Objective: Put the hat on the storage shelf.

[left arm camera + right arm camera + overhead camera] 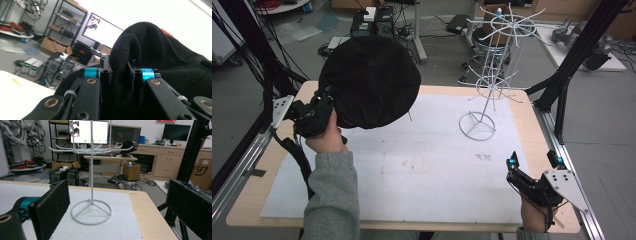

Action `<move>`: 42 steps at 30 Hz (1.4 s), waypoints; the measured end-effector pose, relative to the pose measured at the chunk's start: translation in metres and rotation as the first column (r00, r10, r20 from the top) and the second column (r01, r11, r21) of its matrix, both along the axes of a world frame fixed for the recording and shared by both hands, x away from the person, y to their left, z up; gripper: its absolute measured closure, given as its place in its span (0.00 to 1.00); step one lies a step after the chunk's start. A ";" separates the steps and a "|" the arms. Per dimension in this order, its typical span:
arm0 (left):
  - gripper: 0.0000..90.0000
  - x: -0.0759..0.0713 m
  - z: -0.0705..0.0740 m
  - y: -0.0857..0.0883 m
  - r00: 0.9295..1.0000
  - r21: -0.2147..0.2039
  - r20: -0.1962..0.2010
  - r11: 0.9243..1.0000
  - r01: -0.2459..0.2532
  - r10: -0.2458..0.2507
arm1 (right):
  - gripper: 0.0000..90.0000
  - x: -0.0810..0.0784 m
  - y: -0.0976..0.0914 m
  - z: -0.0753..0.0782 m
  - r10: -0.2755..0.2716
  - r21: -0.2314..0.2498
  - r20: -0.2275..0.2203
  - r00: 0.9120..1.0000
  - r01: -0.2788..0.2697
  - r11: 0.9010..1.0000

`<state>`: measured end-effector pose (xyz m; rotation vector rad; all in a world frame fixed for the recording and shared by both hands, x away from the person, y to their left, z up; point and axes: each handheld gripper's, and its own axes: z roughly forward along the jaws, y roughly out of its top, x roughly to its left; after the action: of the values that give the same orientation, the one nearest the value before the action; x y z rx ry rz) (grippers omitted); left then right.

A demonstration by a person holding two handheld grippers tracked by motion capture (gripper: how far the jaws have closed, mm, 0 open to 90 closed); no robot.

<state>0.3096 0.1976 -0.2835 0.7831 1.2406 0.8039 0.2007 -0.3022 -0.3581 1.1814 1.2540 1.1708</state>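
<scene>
A black fabric hat (371,80) hangs in the air over the table's far left, held by its edge. My left gripper (324,102) is shut on the hat; in the left gripper view a fold of the black cloth (120,75) is pinched between the two jaws. A white wire rack (492,75) with hooked arms stands on a ring base (477,125) on the table's right half; its base (91,212) lies straight ahead in the right gripper view. My right gripper (534,160) rests low at the near right, jaws open and bare.
A white mat (422,165) covers most of the wooden table (532,125). Black frame posts (574,55) rise at the right and cables hang at the left edge. Computers, boxes and a stool stand on the floor beyond the far edge.
</scene>
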 end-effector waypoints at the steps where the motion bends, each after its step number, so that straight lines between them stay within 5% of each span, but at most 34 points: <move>1: 0.86 0.001 0.001 -0.002 1.000 -0.008 0.005 1.000 0.005 -0.005 | 0.05 0.000 0.000 0.000 0.000 -0.002 0.002 1.000 0.000 1.000; 19: 0.86 0.000 0.024 -0.053 0.995 -0.025 0.037 0.995 0.092 -0.091 | 0.05 -0.003 0.007 0.002 0.026 -0.010 0.010 1.000 -0.026 1.000; 42: 0.86 -0.003 0.062 -0.095 0.980 -0.028 0.100 0.984 0.173 -0.170 | 0.05 -0.004 0.004 0.005 0.033 0.006 0.030 0.999 -0.033 0.999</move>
<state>0.3067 0.1022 -0.2218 0.8006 1.0819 0.6695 0.1969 -0.2985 -0.3535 1.1483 1.2518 1.2134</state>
